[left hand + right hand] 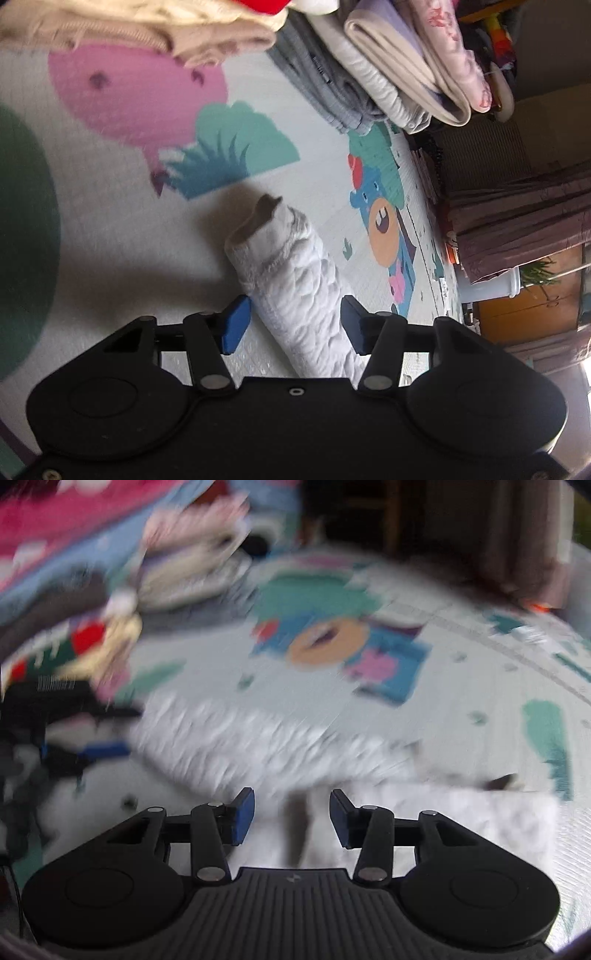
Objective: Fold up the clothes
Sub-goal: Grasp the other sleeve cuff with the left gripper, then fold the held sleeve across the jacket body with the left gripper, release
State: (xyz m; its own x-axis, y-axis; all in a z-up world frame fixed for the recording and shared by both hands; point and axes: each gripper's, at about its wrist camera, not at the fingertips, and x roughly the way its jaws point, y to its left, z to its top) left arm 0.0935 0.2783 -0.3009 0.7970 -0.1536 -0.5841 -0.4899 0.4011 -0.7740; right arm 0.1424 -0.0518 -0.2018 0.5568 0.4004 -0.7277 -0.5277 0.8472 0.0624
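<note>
Item: white quilted garment (299, 295), rolled or folded into a long bundle, lying on the cartoon-print play mat (122, 236).

Position: in your left wrist view it lies between the left tongs (295, 325), near their blue pads (236, 325).

Axis: the long axis runs from low between the tongs up and leftward across the view. The far end points away from you, showing a brownish lining at its open mouth. Toward the stacks of folded clothes (388, 81), though well short of them.

Left tongs: parted around the bundle. One pad looks to touch the cloth, the other stands just beside it — released, by my reading, not gripping.

Right tongs (291, 816): parted and empty, above white cloth; the view is badly blurred.

Step in hand: judged as the close of one fold — the bundle shaped and about to be secured.

Next move: bring your left tongs shut across the bundle's width, then carry it to the stacks, keeping the roll from springing loose.
</note>
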